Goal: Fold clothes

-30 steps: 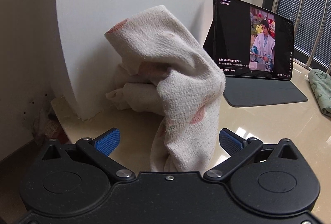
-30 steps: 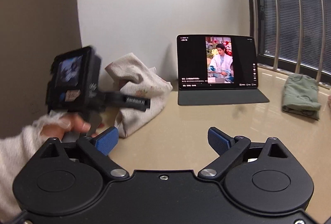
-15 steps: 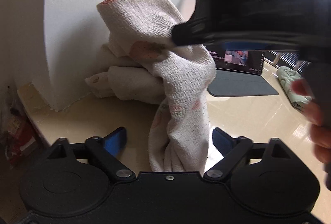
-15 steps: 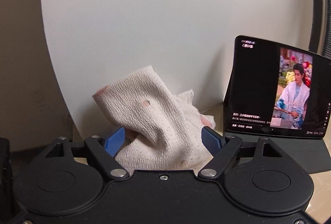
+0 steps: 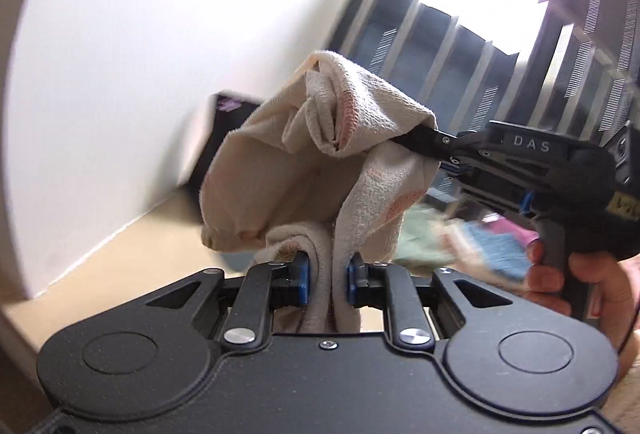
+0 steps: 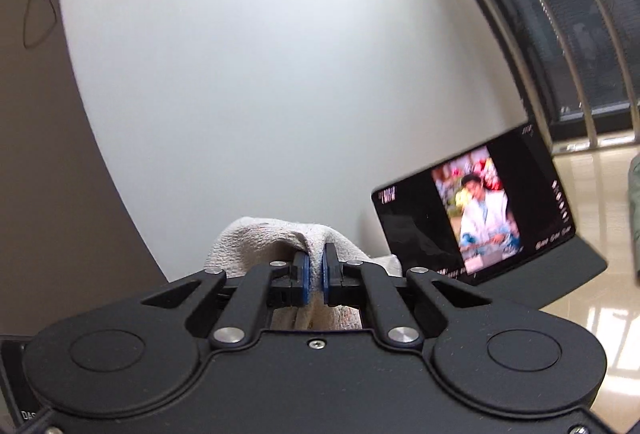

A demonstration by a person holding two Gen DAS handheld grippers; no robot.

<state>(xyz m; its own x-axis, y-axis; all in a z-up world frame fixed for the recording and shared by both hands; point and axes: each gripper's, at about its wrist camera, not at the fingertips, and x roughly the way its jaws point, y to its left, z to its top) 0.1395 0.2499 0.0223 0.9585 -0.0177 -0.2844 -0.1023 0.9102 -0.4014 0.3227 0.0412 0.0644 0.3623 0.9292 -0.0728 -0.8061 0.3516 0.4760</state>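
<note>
While bunched upright, cream towel [image 5: 320, 169] pinched by closing left tongs [image 5: 327, 280] and clamped right tongs [image 6: 314, 270].

Strong daylight from the barred window [image 5: 472, 13] burns out white; the propped black tablet screen [image 6: 472, 213] is motion-blurred, edges bend fisheye-like.

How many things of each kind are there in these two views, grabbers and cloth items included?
Grippers: 2, the left gripper closing on the cream cloth and the right gripper shut on it.
Cream cloths: 1.
Tablets: 1, the tablet propped on its stand.
Green folded garments: 1, the green garment, blurred.
Blue and pink fabric beyond it: too blurred to count.
Total: 5.
</note>
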